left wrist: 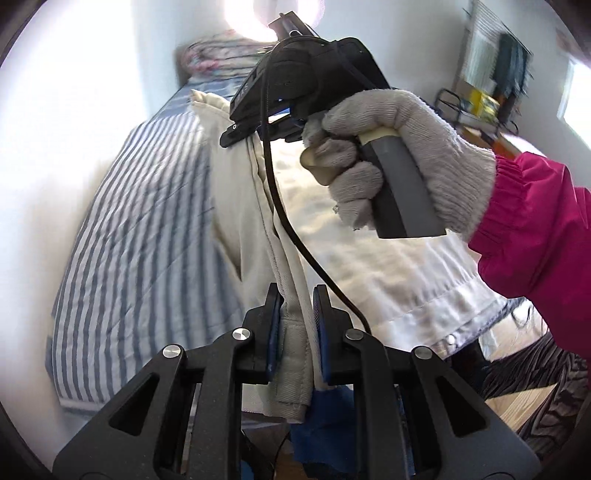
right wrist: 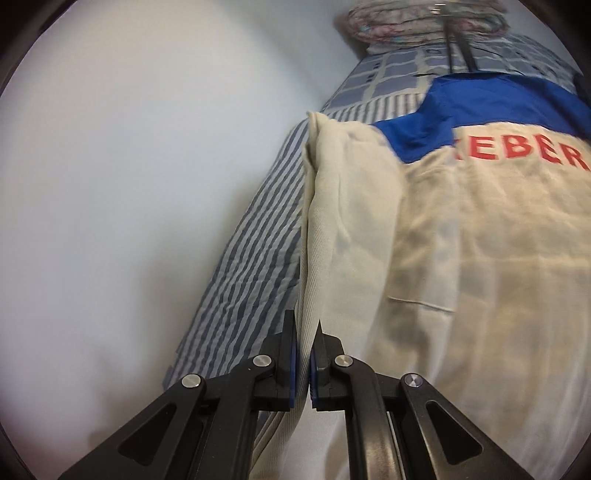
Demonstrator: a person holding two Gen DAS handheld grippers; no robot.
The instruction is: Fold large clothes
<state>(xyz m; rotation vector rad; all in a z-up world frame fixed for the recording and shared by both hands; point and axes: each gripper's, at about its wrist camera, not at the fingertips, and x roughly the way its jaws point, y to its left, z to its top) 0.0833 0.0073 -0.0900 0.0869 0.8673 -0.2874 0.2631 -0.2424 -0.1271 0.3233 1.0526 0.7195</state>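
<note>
Hidden or unclear: in the left wrist view the far end of the bed (left wrist: 122, 206) is washed out by glare, and the fingertips of the right gripper (left wrist: 295, 88) are lost in that bright patch. The red lettering (right wrist: 517, 151) on the jacket (right wrist: 461, 240) is cut off at the right edge of the right wrist view. The bundle (right wrist: 424, 22) at the head of the bed is blurred. The items on the far shelf (left wrist: 476, 99) cannot be made out.

Left gripper (left wrist: 295, 314): its blue pads are clamped on a thick folded edge of the cream jacket, which passes between the fingers and hangs below them.

Right gripper (right wrist: 303, 350): clenched on a thin fold of the same jacket, pads nearly touching. A gloved hand (left wrist: 391, 162) with a pink sleeve (left wrist: 535, 229) grips its handle.

The jacket lies spread on the striped bed, its blue upper part (right wrist: 480, 103) toward the head, extending away from both grippers.
</note>
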